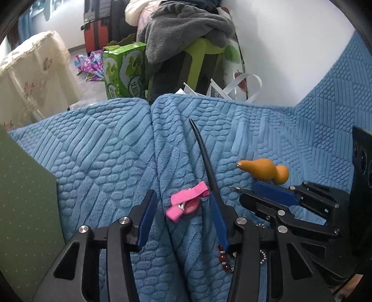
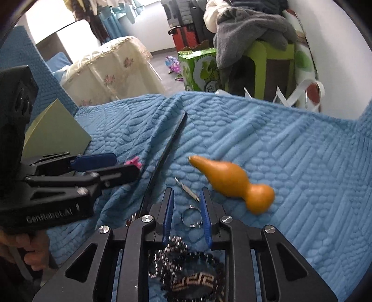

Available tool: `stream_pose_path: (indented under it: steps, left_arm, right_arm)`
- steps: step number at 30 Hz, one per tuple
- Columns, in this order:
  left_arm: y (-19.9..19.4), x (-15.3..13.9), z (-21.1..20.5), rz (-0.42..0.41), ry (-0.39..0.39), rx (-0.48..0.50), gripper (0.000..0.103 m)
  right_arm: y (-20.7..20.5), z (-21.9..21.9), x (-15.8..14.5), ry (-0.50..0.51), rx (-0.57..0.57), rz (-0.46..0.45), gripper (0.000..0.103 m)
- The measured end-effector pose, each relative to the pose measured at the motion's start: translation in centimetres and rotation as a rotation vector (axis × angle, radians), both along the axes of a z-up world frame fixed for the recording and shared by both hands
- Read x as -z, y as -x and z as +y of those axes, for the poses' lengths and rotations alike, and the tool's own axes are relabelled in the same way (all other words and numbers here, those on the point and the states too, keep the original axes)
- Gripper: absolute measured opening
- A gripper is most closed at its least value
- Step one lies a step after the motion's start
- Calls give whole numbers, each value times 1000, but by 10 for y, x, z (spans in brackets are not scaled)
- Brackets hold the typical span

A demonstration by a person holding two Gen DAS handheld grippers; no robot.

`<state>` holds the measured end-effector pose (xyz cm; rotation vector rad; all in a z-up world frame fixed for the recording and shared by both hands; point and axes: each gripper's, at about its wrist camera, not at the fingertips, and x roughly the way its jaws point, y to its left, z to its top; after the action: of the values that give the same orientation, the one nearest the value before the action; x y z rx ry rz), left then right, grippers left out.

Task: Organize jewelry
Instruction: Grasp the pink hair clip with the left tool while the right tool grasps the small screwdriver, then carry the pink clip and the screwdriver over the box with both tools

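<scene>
Straddling the pink hair clip (image 1: 186, 201) with jaws apart, the left gripper (image 1: 183, 219) faces a light, stiff item best pinched across its ribbon-covered bar.

Even daylight is coming from the window (image 2: 46, 21), blowing out there; fisheye edges are bending, gourd (image 2: 232, 183) is motion-blurring.

Pink bow clip (image 1: 186, 201) flat on blanket (image 1: 93, 162)

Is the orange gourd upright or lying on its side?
Lying on its side. The gourd rests lengthwise on the blue blanket, its narrow tip pointing sideways.
</scene>
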<state>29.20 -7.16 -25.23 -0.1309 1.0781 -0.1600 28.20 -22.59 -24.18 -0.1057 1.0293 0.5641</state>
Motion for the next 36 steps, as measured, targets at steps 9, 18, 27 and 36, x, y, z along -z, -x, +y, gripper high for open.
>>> stream_pose_path:
  steps: [9, 18, 27, 36]
  left_arm:
    - [2, 10, -7, 3, -14, 30, 24]
    - [18, 1, -6, -15, 12, -5, 23]
    - [33, -22, -3, -29, 84, -55, 23]
    - [56, -40, 1, -58, 103, -85, 23]
  right_arm:
    - [1, 7, 6, 94, -25, -38, 15]
    - [5, 8, 4, 105, -23, -23, 3]
    - [13, -1, -16, 44, 46, -34, 3]
    - [29, -19, -28, 35, 138, -42, 3]
